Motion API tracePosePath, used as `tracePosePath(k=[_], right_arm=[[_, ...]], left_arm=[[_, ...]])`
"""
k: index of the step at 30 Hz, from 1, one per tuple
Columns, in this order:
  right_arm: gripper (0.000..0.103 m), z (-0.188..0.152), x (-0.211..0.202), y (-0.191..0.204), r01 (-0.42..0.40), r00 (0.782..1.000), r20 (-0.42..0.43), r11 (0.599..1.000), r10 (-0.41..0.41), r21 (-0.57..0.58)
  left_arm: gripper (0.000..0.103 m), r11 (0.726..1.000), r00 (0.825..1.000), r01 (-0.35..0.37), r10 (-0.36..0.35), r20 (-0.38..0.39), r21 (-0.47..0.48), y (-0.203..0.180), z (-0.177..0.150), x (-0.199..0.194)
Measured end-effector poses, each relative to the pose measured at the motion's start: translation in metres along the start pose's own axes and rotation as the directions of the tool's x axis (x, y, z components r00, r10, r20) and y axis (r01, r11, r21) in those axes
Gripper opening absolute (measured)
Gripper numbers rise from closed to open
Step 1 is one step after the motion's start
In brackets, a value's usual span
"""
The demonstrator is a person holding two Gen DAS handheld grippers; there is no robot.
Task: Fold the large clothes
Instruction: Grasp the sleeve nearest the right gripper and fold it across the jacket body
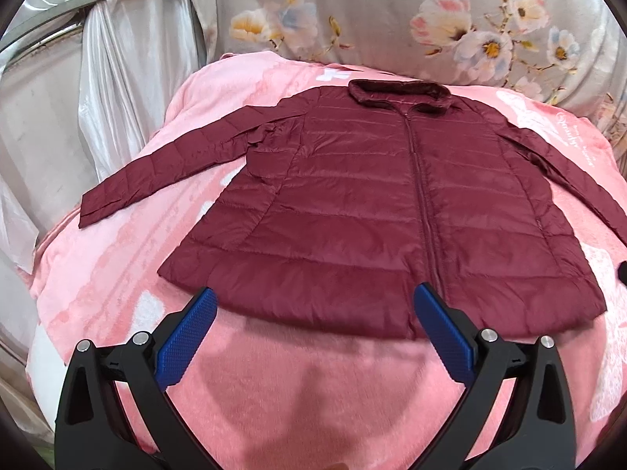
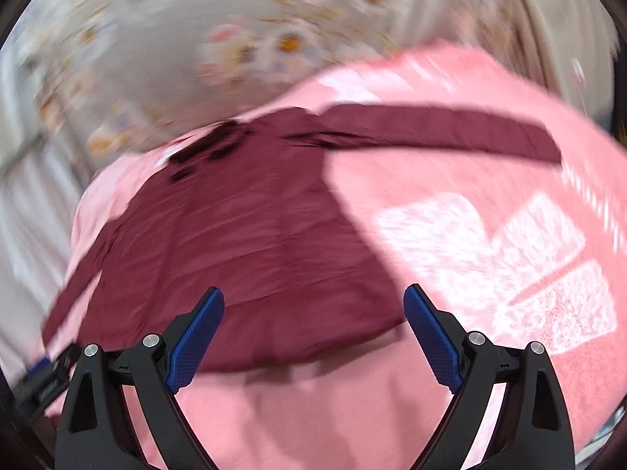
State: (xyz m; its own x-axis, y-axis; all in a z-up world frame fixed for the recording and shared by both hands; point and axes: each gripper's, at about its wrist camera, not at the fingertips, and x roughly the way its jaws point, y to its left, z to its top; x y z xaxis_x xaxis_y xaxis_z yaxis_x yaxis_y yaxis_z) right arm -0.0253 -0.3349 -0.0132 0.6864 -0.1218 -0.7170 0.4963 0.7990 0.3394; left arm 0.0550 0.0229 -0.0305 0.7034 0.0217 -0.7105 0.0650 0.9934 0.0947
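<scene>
A dark red quilted jacket (image 1: 372, 203) lies flat, front up and zipped, on a pink blanket (image 1: 294, 372), collar at the far end and both sleeves spread outward. My left gripper (image 1: 315, 301) hovers open over the near hem, with nothing between its blue pads (image 1: 188, 337). The right wrist view is motion-blurred: the jacket (image 2: 243, 243) lies ahead, one sleeve (image 2: 450, 133) stretching to the right. My right gripper (image 2: 313, 305) is open above the hem's right part, holding nothing.
A grey floral quilt (image 1: 392, 15) is bunched behind the blanket. White curtains (image 1: 117, 58) hang at the left. The pink blanket (image 2: 490, 254) carries white printed patches. The other gripper's dark body (image 2: 43, 376) shows at the lower left of the right wrist view.
</scene>
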Motion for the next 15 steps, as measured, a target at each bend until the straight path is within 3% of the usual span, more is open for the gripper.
tracePosePath(k=[5,9,15], right_arm=[[0.09,0.046,0.026,-0.084,0.077,0.997,-0.006,0.981,-0.077,0.178],[0.09,0.081,0.047,-0.152,0.137,0.989,0.011,0.934,-0.149,0.331],[0.091,0.107,0.072,-0.214,0.119,0.984,0.055,0.866,-0.167,0.486]], left_arm=[[0.098,1.0,1.0,-0.015,0.015,-0.01,-0.009,0.003,0.018,0.024],[0.098,0.999,0.999,0.009,-0.01,-0.033,-0.044,0.008,0.031,0.045],[0.098,0.997,0.999,-0.014,0.011,-0.041,-0.077,0.012,0.047,0.075]])
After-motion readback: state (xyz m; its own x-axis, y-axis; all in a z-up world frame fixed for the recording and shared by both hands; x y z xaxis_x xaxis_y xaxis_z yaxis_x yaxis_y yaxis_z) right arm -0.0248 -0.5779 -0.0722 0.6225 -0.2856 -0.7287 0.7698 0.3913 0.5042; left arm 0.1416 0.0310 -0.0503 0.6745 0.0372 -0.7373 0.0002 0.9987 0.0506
